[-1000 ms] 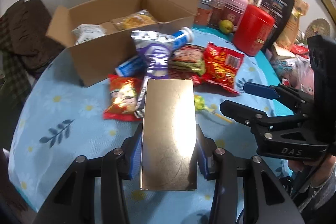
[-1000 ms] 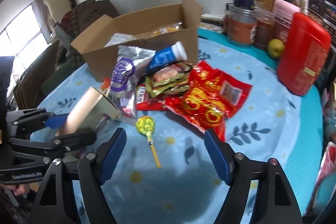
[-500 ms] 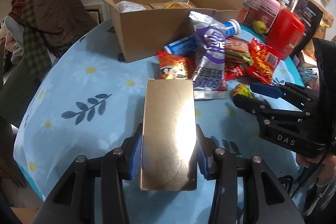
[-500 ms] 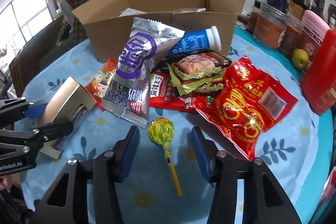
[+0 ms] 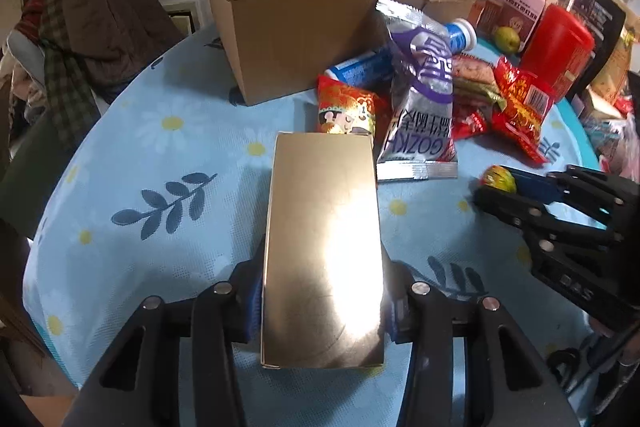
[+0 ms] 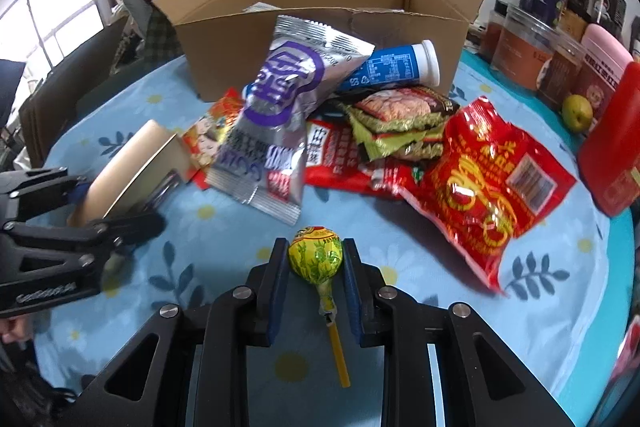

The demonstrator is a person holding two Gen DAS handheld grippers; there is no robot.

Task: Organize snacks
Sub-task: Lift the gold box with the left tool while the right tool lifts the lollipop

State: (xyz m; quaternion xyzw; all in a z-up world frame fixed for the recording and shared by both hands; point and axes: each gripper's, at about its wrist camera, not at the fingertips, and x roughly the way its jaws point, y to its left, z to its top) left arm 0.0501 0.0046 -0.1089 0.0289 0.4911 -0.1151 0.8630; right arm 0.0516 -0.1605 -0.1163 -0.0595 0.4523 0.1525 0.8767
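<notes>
Right gripper [image 6: 316,261] apparently tight round lollipop [image 6: 316,255].

Table: a round table [image 6: 568,327] is wearing a light blue cloth with daisies and dark leaves.
Back: an open cardboard box [image 6: 320,39] is sitting on it.
Middle: snack packets [image 6: 492,183] are lying piled beside the box.
Right edge: jars [image 6: 520,51] are standing there.

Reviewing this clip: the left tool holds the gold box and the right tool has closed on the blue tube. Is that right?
Not quite. The left tool holds the gold box, but the right tool has closed on the lollipop, as the right wrist view shows.
</notes>
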